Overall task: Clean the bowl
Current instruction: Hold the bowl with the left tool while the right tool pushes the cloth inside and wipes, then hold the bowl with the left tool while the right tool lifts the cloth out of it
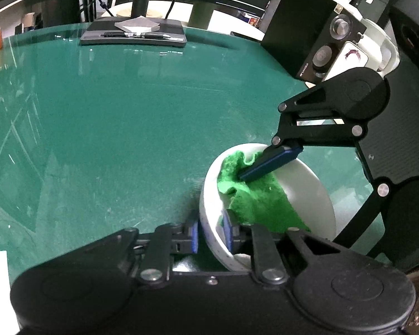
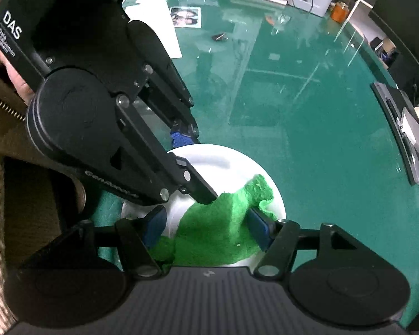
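A white bowl (image 1: 310, 187) stands on the green glass table (image 1: 111, 117) with a green cloth (image 1: 262, 198) crumpled inside it. My left gripper (image 1: 211, 233) is shut on the bowl's near rim, one blue pad outside the wall and one inside. In the right wrist view, the left gripper (image 2: 194, 167) reaches in from the upper left and clamps the bowl (image 2: 231, 164) at its rim. My right gripper (image 2: 206, 227) points down into the bowl, its jaws wide apart with the cloth (image 2: 218, 229) lying loose between them. One of its blue fingers (image 1: 268, 164) rests on the cloth.
A black tray with pens and a notepad (image 1: 134, 35) sits at the table's far edge. A black speaker (image 1: 315, 36) and a white mug (image 1: 377, 47) stand at the back right. Papers and a photo (image 2: 185, 16) lie beyond the bowl. A hand (image 2: 11, 75) holds the left gripper.
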{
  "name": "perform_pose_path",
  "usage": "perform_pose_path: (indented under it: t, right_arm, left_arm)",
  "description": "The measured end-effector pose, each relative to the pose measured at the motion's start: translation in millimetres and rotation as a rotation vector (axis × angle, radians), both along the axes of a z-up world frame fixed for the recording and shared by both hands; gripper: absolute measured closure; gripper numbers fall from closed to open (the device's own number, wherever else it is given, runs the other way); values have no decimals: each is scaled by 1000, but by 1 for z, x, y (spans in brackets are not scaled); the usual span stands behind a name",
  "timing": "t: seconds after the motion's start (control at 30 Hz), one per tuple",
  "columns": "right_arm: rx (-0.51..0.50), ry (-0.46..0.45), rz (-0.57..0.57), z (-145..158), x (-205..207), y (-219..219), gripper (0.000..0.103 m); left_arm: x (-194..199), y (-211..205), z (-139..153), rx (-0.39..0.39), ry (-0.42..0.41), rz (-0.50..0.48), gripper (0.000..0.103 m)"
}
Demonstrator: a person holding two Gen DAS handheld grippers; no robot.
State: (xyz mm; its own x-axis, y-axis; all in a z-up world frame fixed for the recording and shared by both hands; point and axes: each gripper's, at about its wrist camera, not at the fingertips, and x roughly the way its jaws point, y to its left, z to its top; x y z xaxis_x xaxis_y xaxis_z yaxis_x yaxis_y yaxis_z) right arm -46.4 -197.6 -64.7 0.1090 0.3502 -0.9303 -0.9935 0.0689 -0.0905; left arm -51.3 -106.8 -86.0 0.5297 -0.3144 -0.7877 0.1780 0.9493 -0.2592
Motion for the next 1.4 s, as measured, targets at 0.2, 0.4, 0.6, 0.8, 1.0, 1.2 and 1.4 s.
perform_pose_path:
  t: [0.2,0.4,0.6,0.8,1.0,1.2,1.4]
  right_arm:
    - [-12,-23,26,-1,-13,-1,86]
    - [-26,38,-1,4,2,-12,86]
    - [30,121,-105,5,15,-9,86]
    - [2,218,-84,8,18,-18,87]
    - [23,164,-134,10,21,-17,88]
    - [-7,219,-46,13,1,-16,97]
    - [-5,19,6,19,-18,-23,99]
  left_arm:
    - [0,2,-1,-3,6,13,79]
    - [0,-1,0,2,7,1,78]
    - [-1,2,-1,-3,5,18,78]
    - [0,0,-1,4,4,12,77]
    - [-1,1,-1,6,3,17,77]
    - [2,-11,4,20,2,22,76]
    - [2,-15,6,9,-1,42,76]
